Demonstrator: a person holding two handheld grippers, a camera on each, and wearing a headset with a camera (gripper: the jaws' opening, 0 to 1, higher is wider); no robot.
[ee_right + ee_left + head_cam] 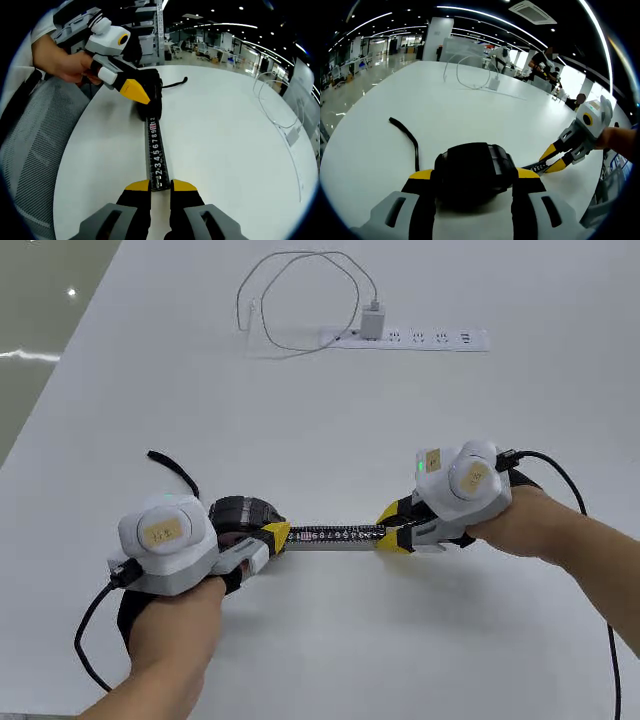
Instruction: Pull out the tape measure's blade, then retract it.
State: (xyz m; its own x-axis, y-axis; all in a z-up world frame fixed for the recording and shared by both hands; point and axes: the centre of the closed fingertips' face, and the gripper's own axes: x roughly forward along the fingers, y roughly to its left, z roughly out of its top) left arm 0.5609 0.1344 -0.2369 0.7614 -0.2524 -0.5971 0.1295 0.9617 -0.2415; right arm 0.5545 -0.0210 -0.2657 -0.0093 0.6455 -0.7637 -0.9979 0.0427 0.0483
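A black tape measure case (243, 515) (474, 169) (151, 96) rests on the white table, held between the yellow-tipped fingers of my left gripper (262, 537) (475, 176) (135, 91), which is shut on it. Its black wrist strap (173, 470) (406, 135) trails behind on the table. A short length of black blade (333, 534) (155, 157) with white numerals runs from the case to my right gripper (392, 527) (160, 187) (552, 158), which is shut on the blade's end.
A white power strip (420, 338) with a plugged-in charger (372, 320) and looped white cable (290, 295) lies at the table's far side. The table's left edge (60, 370) meets a greenish floor. A mesh chair (35, 150) stands beside the table.
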